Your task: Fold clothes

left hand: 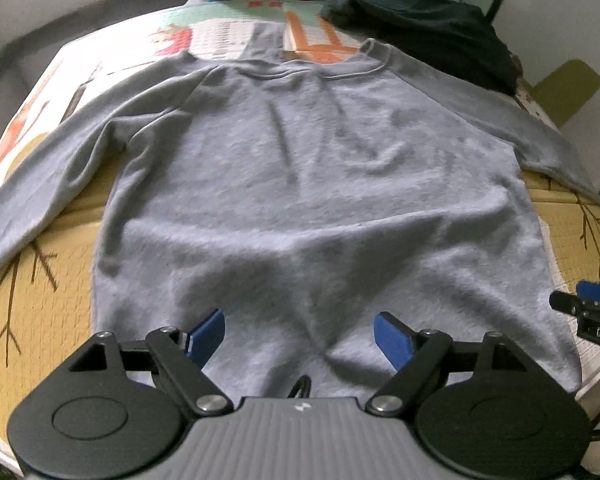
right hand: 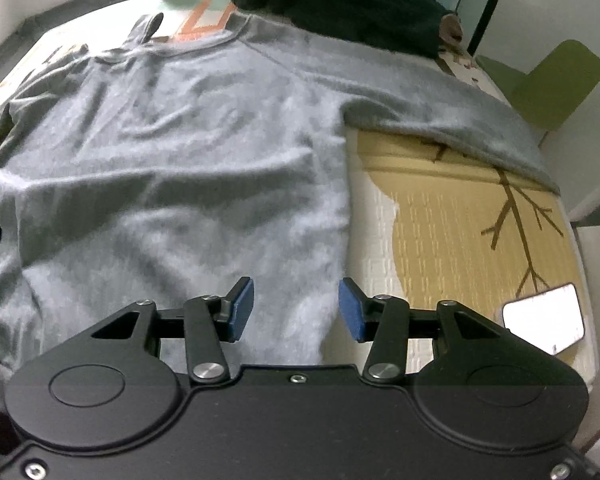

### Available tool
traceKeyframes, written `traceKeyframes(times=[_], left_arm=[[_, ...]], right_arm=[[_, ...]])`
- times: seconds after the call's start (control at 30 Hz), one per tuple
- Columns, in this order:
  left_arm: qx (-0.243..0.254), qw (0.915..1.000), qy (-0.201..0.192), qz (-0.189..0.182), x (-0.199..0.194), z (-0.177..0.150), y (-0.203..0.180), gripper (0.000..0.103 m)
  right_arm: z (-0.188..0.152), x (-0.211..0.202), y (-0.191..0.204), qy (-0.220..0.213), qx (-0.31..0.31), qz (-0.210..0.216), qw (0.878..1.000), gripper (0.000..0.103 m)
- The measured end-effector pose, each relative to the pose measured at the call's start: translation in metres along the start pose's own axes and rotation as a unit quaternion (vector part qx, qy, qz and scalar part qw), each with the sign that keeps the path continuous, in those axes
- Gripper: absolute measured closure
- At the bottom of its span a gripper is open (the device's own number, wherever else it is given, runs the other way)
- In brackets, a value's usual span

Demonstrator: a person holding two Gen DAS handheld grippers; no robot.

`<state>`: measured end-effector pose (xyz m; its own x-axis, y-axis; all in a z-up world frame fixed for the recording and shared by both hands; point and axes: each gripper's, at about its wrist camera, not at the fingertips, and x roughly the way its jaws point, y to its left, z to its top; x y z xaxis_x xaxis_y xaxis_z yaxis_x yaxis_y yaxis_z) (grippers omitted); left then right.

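in the left wrist view the grey sweatshirt [left hand: 312, 184] lies flat on the patterned mat [left hand: 48, 280], sleeves spread, collar far from the camera; the left gripper [left hand: 299, 338] hangs over its hem, fingers apart, empty. in the right wrist view the right gripper [right hand: 296, 309] sits over the sweatshirt's [right hand: 172, 152] right edge, fingers apart, a dark garment [right hand: 340, 4] beyond the collar

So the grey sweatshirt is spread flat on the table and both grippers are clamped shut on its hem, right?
Not quite. The grey sweatshirt is spread flat on the table, but both wrist views show the left gripper and right gripper with open jaws, holding nothing.
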<state>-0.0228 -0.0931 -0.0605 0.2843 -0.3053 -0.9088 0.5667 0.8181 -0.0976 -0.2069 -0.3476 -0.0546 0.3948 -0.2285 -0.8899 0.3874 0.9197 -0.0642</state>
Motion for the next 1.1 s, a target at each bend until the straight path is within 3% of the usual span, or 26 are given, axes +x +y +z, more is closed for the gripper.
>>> traceKeyframes(times=[0.57, 0.93, 1.1], left_arm=[[-0.082, 0.9954, -0.006, 0.050, -0.023, -0.057, 0.064, 0.018], [-0.112, 0.9892, -0.010, 0.094, -0.031, -0.081, 0.095, 0.018], [-0.115, 0.9905, -0.006, 0.075, -0.033, -0.092, 0.105, 0.018]], right_arm=[[-0.041, -0.018, -0.009, 0.025, 0.028, 0.022, 0.999, 0.046], [-0.069, -0.009, -0.010, 0.054, 0.034, 0.030, 0.998, 0.044], [-0.071, -0.009, -0.004, 0.052, 0.029, 0.021, 0.998, 0.043]])
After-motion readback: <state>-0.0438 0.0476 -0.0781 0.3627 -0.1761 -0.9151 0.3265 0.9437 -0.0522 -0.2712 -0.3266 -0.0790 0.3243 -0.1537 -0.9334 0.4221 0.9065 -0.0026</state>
